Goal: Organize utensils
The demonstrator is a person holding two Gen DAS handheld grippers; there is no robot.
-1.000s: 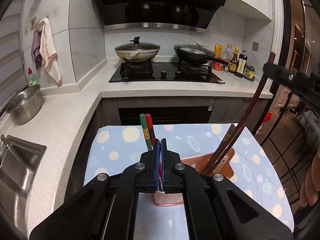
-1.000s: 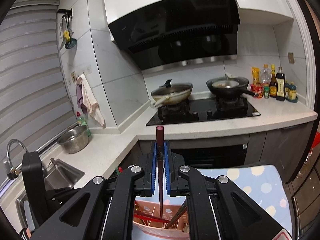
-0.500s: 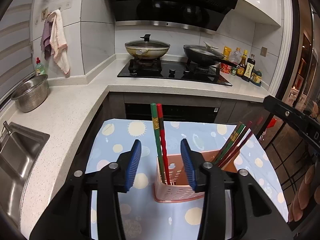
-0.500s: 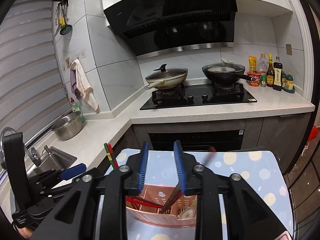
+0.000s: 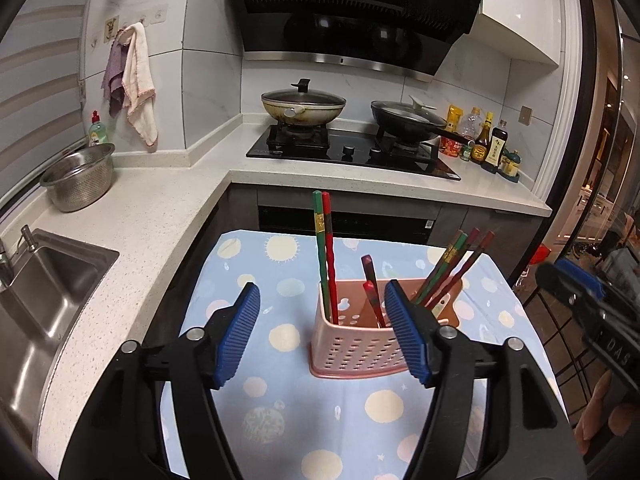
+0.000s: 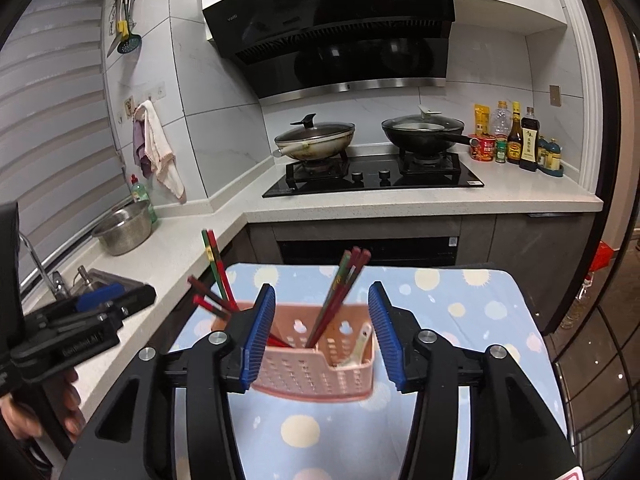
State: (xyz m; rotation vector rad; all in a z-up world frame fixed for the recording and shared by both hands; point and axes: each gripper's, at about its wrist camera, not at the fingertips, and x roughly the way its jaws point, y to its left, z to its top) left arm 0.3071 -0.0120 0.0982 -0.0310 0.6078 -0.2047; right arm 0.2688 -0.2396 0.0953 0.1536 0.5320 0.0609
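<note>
A pink perforated basket [image 5: 356, 350] [image 6: 316, 364] stands on the table's blue dotted cloth [image 5: 280, 420]. A green and a red chopstick [image 5: 325, 256] [image 6: 216, 268] stand upright in its left end. Two short dark red chopsticks [image 5: 372, 292] [image 6: 208, 298] lean in the middle, and several more [image 5: 452, 268] [image 6: 340, 292] lean at the right. A white spoon [image 6: 356, 354] lies in one end compartment. My left gripper [image 5: 320, 292] and my right gripper [image 6: 322, 292] hang just short of the basket. Both have their jaws opening, and the pads press on nothing.
A hob [image 6: 372, 178] with a lidded wok [image 6: 316, 140] and a black pan [image 6: 424, 132] sits on the far counter. Sauce bottles [image 6: 520, 140] stand at its right. A steel colander [image 5: 78, 178] and a sink [image 5: 44, 280] lie to the left.
Both grippers were shut on chopsticks a second ago. They have opened, let the chopsticks drop into the basket, and drawn back from it.
</note>
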